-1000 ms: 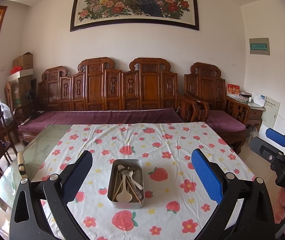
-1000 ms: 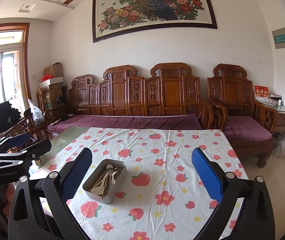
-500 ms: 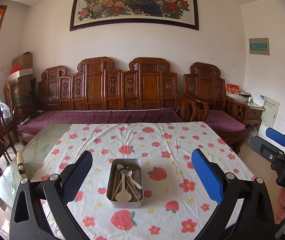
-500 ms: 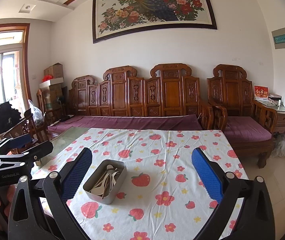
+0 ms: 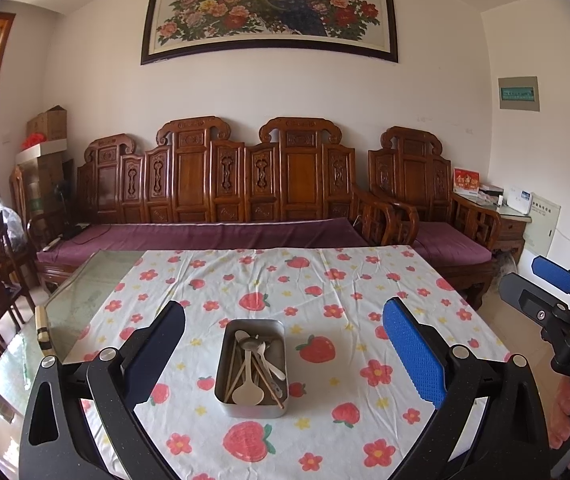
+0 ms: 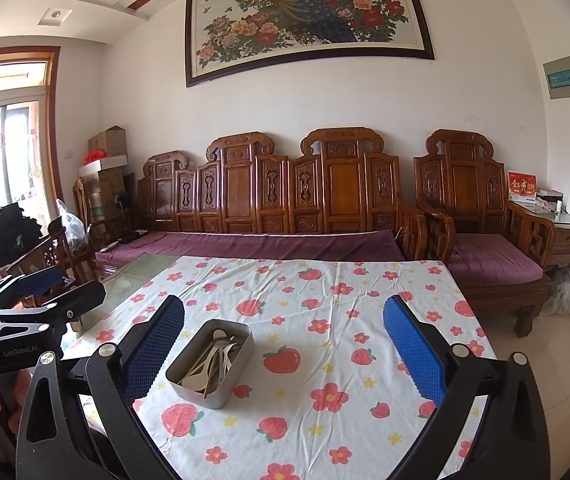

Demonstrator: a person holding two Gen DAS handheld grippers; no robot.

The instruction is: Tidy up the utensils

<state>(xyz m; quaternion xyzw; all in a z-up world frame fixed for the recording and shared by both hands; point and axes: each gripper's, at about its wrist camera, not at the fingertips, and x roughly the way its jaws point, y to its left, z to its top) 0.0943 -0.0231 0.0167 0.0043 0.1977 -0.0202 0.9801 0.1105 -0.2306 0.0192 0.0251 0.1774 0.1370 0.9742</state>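
Both tools spread wide; utensil tin (image 5: 251,364) centred beyond left tool (image 5: 284,354).

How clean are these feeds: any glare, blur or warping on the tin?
Left wrist view: metal tin sharp, evenly lit, no glare; fisheye bends the room edges. Right wrist view: window blown out at left, tin still clear.

a tin (image 5: 251,368) is set on the cloth (image 5: 325,280) that is spread over the table (image 5: 81,288), near its front edge. spoons (image 5: 248,376) and chopsticks (image 5: 269,384) are laid inside the tin. a sofa (image 5: 221,200) is placed behind the table, with an armchair (image 5: 433,208) to its right.
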